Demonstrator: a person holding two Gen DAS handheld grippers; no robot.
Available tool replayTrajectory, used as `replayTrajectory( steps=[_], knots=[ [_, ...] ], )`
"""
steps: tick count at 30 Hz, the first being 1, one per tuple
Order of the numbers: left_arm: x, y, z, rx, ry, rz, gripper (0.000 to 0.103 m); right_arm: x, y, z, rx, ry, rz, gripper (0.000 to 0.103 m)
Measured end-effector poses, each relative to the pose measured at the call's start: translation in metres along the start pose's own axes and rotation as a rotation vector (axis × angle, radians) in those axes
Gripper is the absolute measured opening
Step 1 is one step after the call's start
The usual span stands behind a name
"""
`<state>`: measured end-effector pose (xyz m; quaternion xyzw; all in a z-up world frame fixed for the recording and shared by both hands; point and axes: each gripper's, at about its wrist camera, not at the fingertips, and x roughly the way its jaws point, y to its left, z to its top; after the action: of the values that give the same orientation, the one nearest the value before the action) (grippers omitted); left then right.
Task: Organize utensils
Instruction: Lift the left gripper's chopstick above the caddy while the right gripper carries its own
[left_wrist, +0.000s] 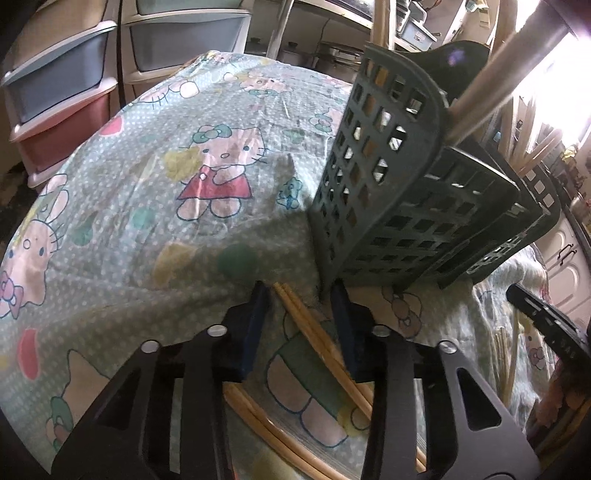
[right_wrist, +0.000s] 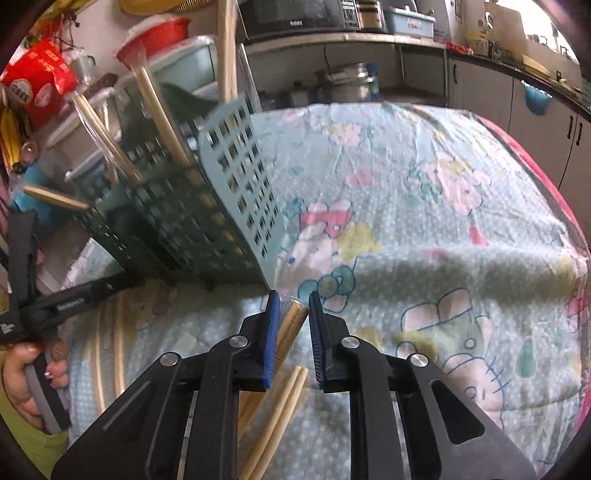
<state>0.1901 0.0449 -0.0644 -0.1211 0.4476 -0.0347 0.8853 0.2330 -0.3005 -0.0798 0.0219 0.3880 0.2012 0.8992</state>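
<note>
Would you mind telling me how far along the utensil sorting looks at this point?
Partly done. Several chopsticks already stand in the green basket. In hand: nothing gripped yet; the left gripper is open astride a chopstick pair lying on the tablecloth, and the right gripper is open around a wrapped pair. Left: those pairs, plus more loose chopsticks beneath the grippers.

Green utensil basket (left_wrist: 402, 206) blocks the way ahead (chopsticks (left_wrist: 314, 332) underfoot); bare tablecloth (left_wrist: 155, 192) alongside.
</note>
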Motion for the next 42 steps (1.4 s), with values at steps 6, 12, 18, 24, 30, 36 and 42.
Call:
replayTrajectory(
  steps=[6, 12, 18, 24, 30, 36, 42],
  knots=[
    [-0.005, -0.001, -0.004, -0.016, 0.01, -0.053, 0.009, -0.021, 0.007, 0.004, -0.002, -0.047, 0.026, 0.015],
    [-0.016, 0.004, -0.009, -0.055, 0.016, -0.107, 0.008, -0.04, 0.017, 0.006, -0.012, -0.089, 0.052, 0.014],
    [-0.037, -0.004, -0.01, -0.051, -0.02, -0.152, 0.006, -0.056, 0.021, 0.008, 0.001, -0.125, 0.078, 0.014],
    [-0.061, -0.02, -0.002, -0.014, -0.078, -0.185, 0.005, -0.075, 0.023, 0.012, 0.014, -0.169, 0.109, 0.013],
    [-0.087, -0.039, 0.005, 0.025, -0.133, -0.236, 0.004, -0.097, 0.026, 0.015, 0.016, -0.228, 0.137, 0.012],
    [-0.11, -0.061, 0.012, 0.078, -0.188, -0.271, 0.003, -0.116, 0.03, 0.018, 0.012, -0.279, 0.154, 0.012],
    [-0.124, -0.078, 0.02, 0.12, -0.224, -0.306, 0.003, -0.128, 0.033, 0.02, 0.008, -0.311, 0.162, 0.011]
  ],
)
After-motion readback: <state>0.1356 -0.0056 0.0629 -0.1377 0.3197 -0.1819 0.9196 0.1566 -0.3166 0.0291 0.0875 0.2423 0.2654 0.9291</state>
